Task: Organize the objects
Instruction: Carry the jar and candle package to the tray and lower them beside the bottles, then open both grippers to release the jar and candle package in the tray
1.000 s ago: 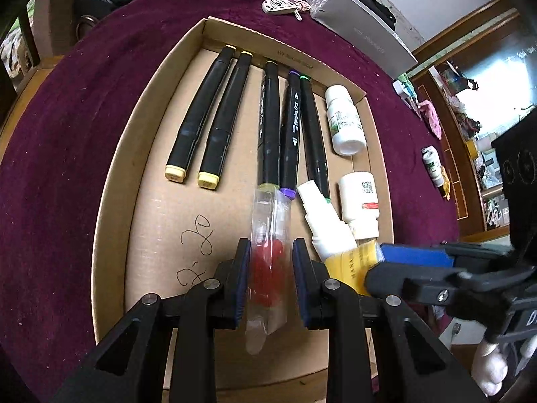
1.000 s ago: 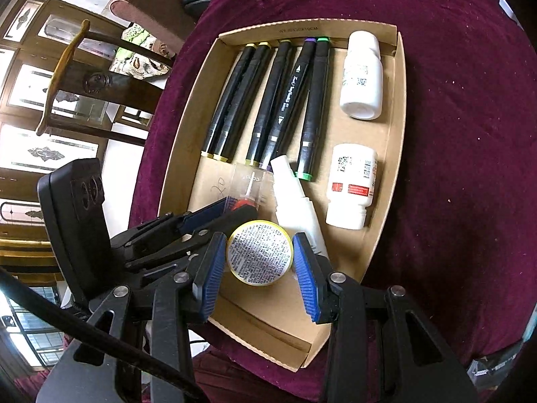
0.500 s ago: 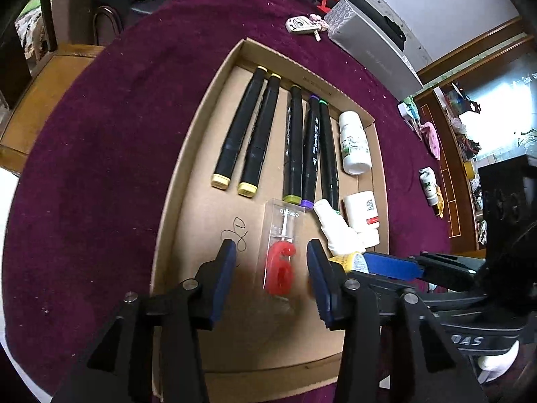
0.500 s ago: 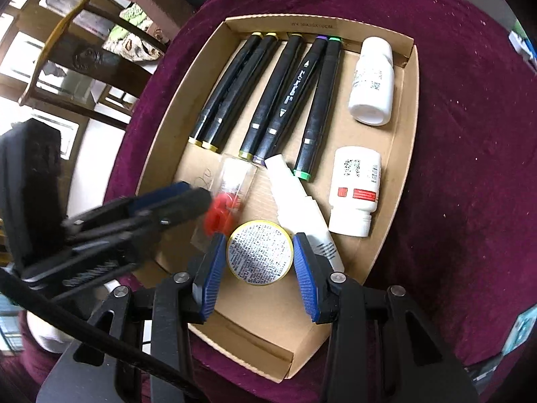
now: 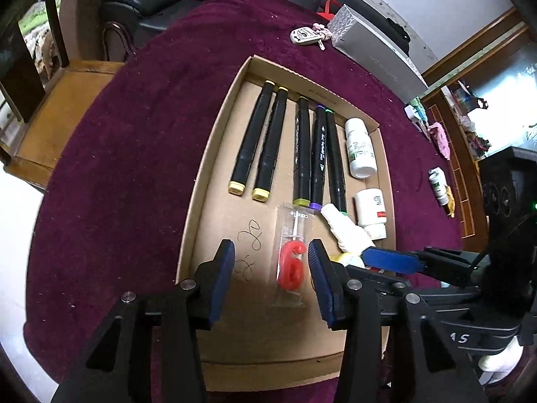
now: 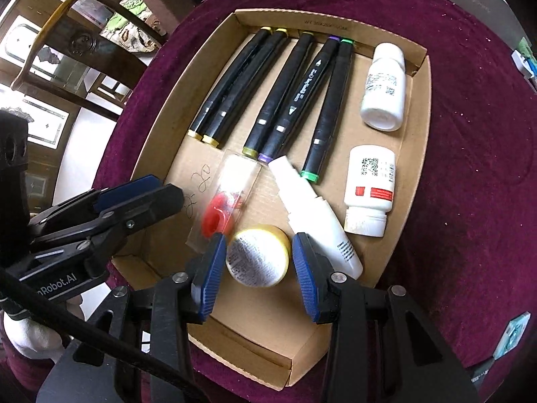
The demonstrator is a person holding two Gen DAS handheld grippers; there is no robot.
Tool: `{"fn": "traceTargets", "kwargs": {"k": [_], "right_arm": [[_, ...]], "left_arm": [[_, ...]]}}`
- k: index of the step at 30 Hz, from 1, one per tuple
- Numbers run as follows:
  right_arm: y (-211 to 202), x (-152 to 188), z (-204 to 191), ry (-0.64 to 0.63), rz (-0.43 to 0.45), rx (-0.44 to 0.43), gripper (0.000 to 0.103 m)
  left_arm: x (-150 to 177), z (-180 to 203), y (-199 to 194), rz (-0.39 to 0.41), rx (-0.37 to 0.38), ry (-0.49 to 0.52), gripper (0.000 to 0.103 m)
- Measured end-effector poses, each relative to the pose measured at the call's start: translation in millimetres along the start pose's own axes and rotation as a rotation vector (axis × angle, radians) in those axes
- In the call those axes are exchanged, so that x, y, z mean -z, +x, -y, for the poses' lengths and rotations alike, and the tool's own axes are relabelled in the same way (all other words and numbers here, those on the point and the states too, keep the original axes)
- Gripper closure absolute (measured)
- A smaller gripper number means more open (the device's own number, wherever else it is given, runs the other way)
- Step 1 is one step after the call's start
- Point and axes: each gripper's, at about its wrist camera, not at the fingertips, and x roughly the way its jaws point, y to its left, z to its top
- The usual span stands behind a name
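Both tongs stood open over the brown cardboard tray (image 6: 421, 154): left tongs (image 5: 270, 262), jaws just opened, astride the clear-packed red number candle (image 5: 292, 265); right tongs (image 6: 256, 260), loosening, around the round yellow-rimmed tin (image 6: 257, 257), which might roll into the candle.

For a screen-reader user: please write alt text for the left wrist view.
The open left gripper hovers over a packaged red number-6 candle lying in a cardboard tray. Five black markers and white bottles lie beyond, on a maroon cloth.

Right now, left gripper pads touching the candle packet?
Apart. The left wrist view shows the left gripper, jaws just opened, with bare cardboard between each pad and the candle packet lying in the tray.
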Motion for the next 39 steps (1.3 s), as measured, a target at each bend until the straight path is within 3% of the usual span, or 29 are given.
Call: {"fn": "traceTargets", "kwargs": {"k": [13, 39], "right_arm": [[-32.1, 18.9, 17.4, 0.056, 0.092, -0.032, 0.054], [-82.6, 70.6, 76.1, 0.131, 0.184, -0.114, 0.052]], "left_arm": [[1.2, 42.6, -18.1, 0.089, -0.199, 0.183, 0.063], [40.8, 148.6, -30.5, 0.111, -0.267, 0.306, 0.063]]}}
